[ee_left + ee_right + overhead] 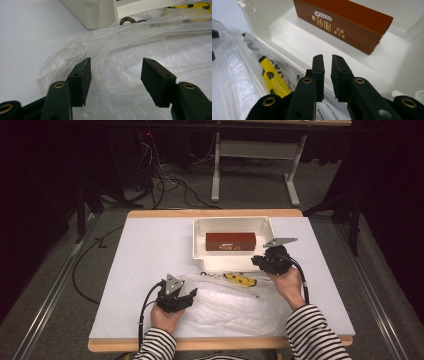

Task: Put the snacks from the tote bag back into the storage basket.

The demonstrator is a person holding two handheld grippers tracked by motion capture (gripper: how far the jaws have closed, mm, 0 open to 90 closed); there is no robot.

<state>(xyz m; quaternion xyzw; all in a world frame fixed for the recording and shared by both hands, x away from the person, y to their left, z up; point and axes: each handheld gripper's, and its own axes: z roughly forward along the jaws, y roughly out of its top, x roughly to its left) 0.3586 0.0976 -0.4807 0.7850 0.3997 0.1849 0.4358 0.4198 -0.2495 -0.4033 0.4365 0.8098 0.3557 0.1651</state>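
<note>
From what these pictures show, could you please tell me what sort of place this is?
Probably a lab or recording workspace: a white-topped wooden table stands on grey carpet, loose black cables trail across the floor behind it, and dark curtains surround it.

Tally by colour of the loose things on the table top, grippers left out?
White: 1, the bin
Brown: 1, the Oreo box lying in the bin
Clear: 1, the plastic bag in front of the bin
Yellow with black marks: 1, the packet at the bag's far edge
Total: 4
</note>
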